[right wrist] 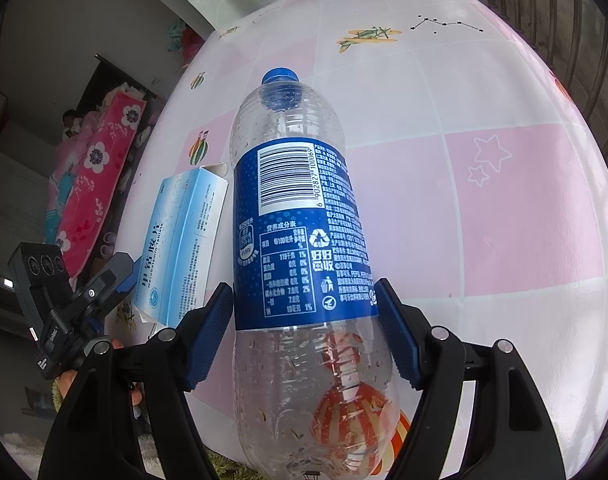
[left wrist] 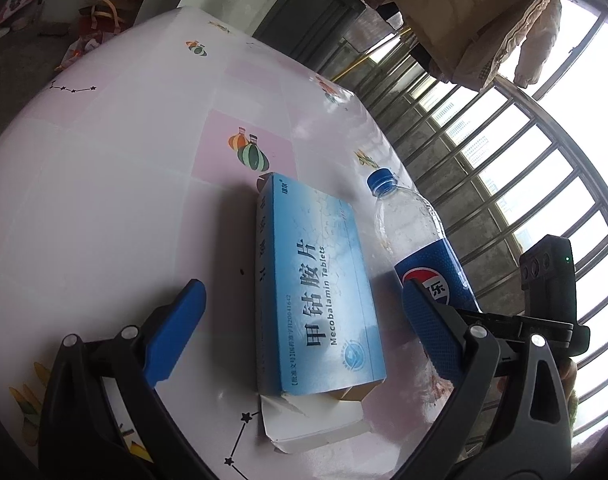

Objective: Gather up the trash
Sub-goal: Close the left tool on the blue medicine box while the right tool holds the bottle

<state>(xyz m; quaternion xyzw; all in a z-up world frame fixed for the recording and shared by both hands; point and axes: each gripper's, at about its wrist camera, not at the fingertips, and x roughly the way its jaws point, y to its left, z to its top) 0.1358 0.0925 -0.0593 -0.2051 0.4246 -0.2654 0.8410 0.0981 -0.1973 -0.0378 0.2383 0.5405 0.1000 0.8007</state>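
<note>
A blue medicine box with an open torn flap lies on the table between the spread fingers of my left gripper, which is open around it without touching. An empty Pepsi bottle with a blue cap and label lies on the table between the fingers of my right gripper; the blue pads sit at the label's sides, seemingly in contact. The bottle also shows in the left wrist view, and the box in the right wrist view. The left gripper shows there too.
The table carries a pink-and-white cloth with balloon and star prints. A barred window railing and a hanging jacket lie beyond the table's far edge. A bed with a pink floral quilt is to the left.
</note>
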